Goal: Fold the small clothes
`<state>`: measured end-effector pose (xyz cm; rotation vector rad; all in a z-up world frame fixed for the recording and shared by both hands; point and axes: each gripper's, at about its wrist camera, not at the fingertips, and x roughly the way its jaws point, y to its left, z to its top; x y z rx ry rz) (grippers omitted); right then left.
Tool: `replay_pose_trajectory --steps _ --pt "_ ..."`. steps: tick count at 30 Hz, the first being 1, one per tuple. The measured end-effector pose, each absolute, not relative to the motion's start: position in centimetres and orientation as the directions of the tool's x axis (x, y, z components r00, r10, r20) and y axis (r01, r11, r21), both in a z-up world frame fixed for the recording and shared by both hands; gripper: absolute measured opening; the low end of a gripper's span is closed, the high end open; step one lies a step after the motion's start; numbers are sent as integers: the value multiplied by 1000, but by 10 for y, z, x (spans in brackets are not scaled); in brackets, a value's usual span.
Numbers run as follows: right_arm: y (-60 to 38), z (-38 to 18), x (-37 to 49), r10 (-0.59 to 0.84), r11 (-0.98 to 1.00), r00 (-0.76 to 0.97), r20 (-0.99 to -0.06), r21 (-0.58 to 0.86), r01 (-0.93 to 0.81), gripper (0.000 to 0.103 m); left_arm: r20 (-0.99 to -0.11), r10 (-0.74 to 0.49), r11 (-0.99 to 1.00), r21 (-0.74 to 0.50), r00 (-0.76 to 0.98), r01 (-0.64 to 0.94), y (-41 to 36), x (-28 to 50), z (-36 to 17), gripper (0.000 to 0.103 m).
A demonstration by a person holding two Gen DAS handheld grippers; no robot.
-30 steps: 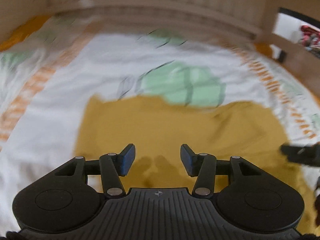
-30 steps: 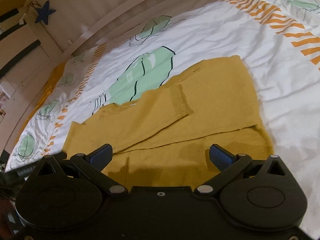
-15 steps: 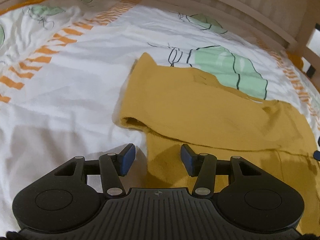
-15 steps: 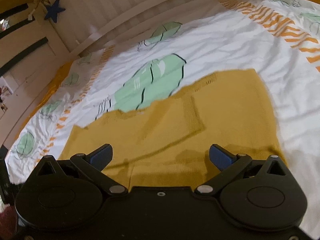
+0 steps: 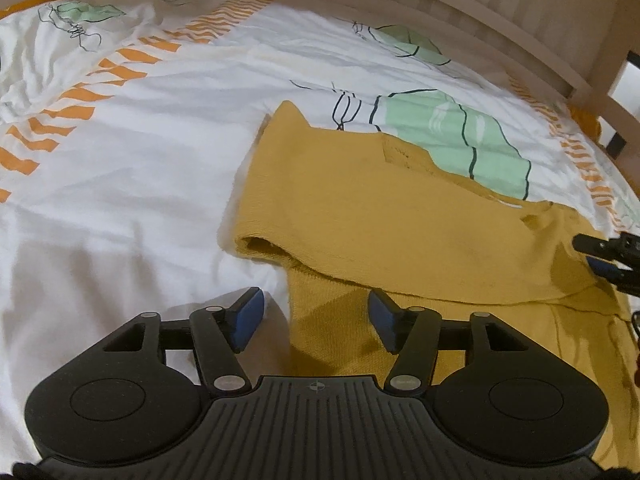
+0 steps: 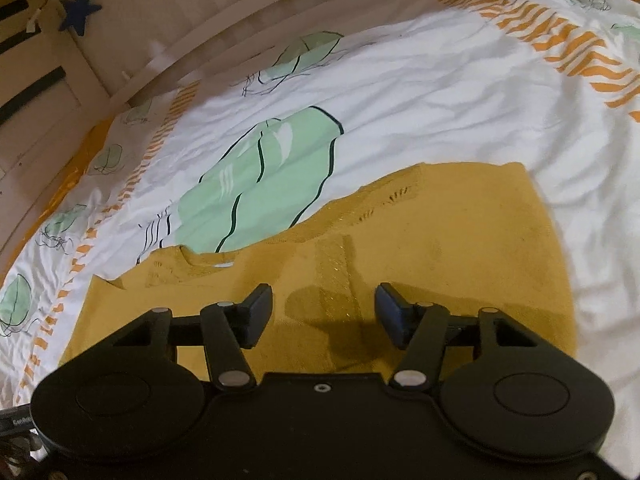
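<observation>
Across the white duvet (image 5: 132, 184) with its green leaf prints and orange stripes lies the mustard sweater (image 5: 400, 220), spread flat near the middle of the bed, with the pale slatted bed frame (image 5: 500, 8) behind it. In the left wrist view its long axis runs from the near lower right up and away to the upper left, where one corner points toward the stripes; in the right wrist view it stretches side to side across the lower half of the picture.

The folding looks partly done: a sleeve (image 5: 360, 216) lies across the body, its cuff (image 6: 340, 272) showing as a ribbed band near the middle, and a rolled fold edge sits at the near left. Judging from this, the body is not yet folded into a compact packet and the edges want squaring.

The left gripper (image 5: 316, 316) hovers over the near left edge of the sweater, jaws having just been opening, one pad over the duvet and one over the knit, nothing pinched. The right gripper (image 6: 324, 316) hangs over the cuff, jaws having just been closing yet apart, with only the flat knit beneath the gap and nothing clamped.
</observation>
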<state>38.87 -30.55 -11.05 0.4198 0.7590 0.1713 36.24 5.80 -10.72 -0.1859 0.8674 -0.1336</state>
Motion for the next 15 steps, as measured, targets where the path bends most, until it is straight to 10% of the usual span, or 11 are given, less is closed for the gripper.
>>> replay_pose_trajectory --steps 2,4,15 --pt "-305 -110 391 306 900 714 -630 436 0 55 -745 -189 977 -211 640 43 57 363 -107 58" --pt "-303 -109 393 307 900 704 -641 436 5 17 -745 -190 976 -212 640 43 57 363 -107 58" --pt "-310 -27 373 401 850 786 -471 510 -128 14 -742 -194 976 -209 641 53 55 362 -107 58"
